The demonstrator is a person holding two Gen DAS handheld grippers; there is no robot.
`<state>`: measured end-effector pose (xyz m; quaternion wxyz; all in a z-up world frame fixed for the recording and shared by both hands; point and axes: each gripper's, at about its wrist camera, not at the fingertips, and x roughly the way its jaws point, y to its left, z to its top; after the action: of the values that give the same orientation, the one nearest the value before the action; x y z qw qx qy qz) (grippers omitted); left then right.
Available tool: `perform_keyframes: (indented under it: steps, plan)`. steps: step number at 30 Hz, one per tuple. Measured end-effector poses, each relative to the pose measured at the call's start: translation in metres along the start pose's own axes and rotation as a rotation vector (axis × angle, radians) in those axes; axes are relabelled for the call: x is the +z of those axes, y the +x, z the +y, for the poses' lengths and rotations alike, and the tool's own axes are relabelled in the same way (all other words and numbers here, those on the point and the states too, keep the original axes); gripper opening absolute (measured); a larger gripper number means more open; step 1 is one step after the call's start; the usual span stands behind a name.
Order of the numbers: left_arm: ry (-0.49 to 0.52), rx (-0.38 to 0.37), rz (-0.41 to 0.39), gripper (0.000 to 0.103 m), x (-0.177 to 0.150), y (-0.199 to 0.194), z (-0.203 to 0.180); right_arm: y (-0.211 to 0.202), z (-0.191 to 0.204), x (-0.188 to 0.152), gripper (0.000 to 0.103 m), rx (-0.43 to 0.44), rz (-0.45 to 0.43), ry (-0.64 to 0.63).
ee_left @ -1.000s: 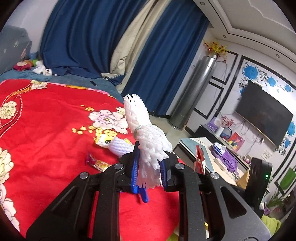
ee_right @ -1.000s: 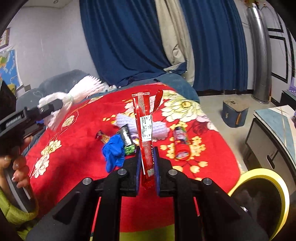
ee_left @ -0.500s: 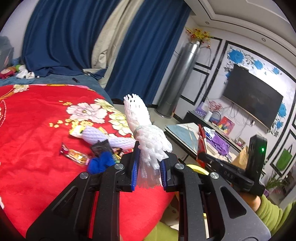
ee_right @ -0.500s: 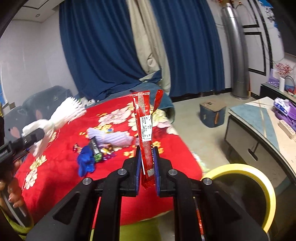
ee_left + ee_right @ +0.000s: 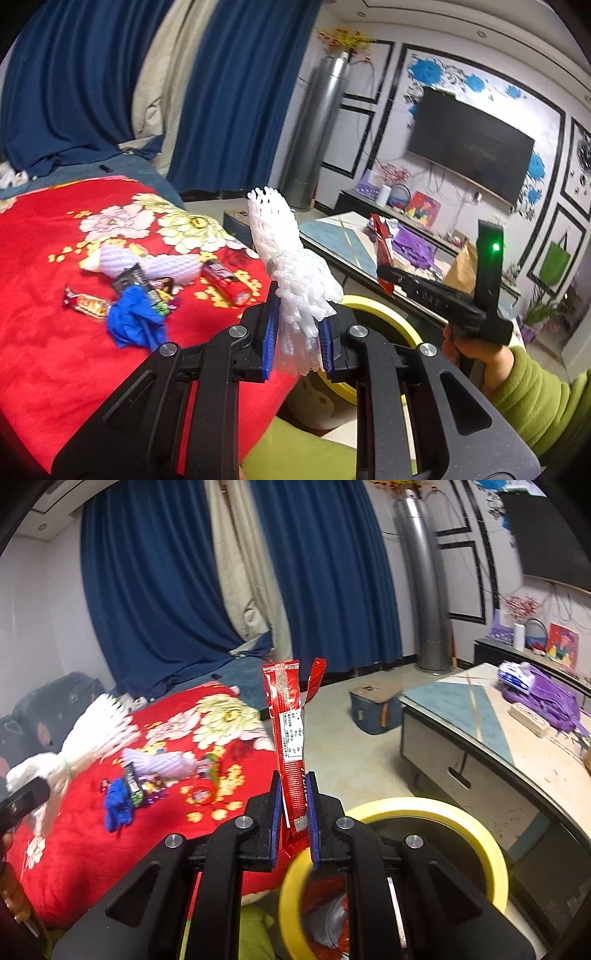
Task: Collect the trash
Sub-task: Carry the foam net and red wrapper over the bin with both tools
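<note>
My left gripper is shut on a white foam net sleeve, held upright past the bed's edge, with the yellow-rimmed bin just behind it. My right gripper is shut on a long red snack wrapper and holds it upright over the near rim of the bin. The bin holds some red and clear trash. On the red floral blanket lie a blue rag, another white foam sleeve, a red wrapper and small candy wrappers.
A low coffee table with a purple bag stands right of the bin. A blue box sits on the floor. Blue curtains, a silver column and a wall TV are behind. My right hand's green sleeve is beside the bin.
Both grippers have swung right from over the blanket toward the bin, each keeping its hold. The bin now sits under the right gripper and close behind the left one.
</note>
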<state>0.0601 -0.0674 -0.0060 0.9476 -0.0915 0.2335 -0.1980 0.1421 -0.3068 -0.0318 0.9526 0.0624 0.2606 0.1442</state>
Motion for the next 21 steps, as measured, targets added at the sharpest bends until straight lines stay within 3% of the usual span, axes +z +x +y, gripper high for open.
perform_keyframes:
  steps: [21]
  plan:
    - [0.135, -0.116, 0.168, 0.013, -0.024, 0.068, -0.054, -0.008, -0.068, -0.025, 0.012, -0.119, 0.017, 0.070]
